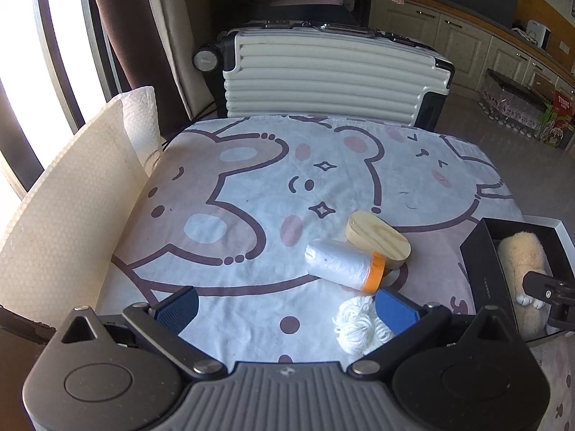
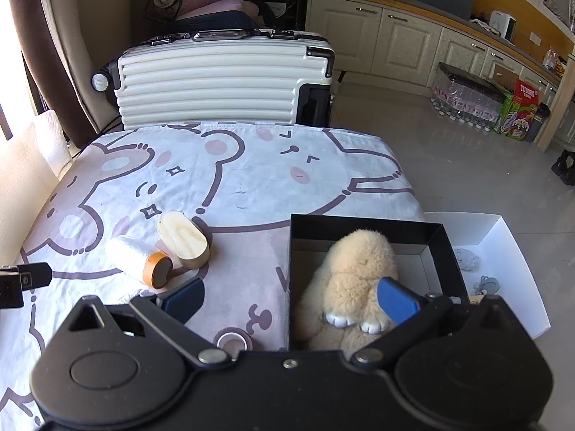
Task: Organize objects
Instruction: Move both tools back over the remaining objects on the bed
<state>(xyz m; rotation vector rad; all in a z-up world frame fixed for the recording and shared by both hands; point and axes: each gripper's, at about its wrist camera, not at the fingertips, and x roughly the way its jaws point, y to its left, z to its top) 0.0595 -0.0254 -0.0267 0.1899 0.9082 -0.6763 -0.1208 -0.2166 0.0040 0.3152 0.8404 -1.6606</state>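
Bright daylight floods through the window (image 1: 21,54) beside dark curtains (image 1: 118,28); a white ribbed suitcase (image 2: 222,86) stands behind, cream cabinets (image 2: 395,39) line the glossy tiled floor (image 2: 467,172).

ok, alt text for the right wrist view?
Open right gripper hovers over a black box holding a cream plush toy. Left of the box, a plastic roll and wooden oval block lie on a cartoon-print cloth.

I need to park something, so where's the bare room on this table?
Free: the far half of the cloth toward the suitcase. Crowded: the near side, with wooden block, roll, yarn and black box.
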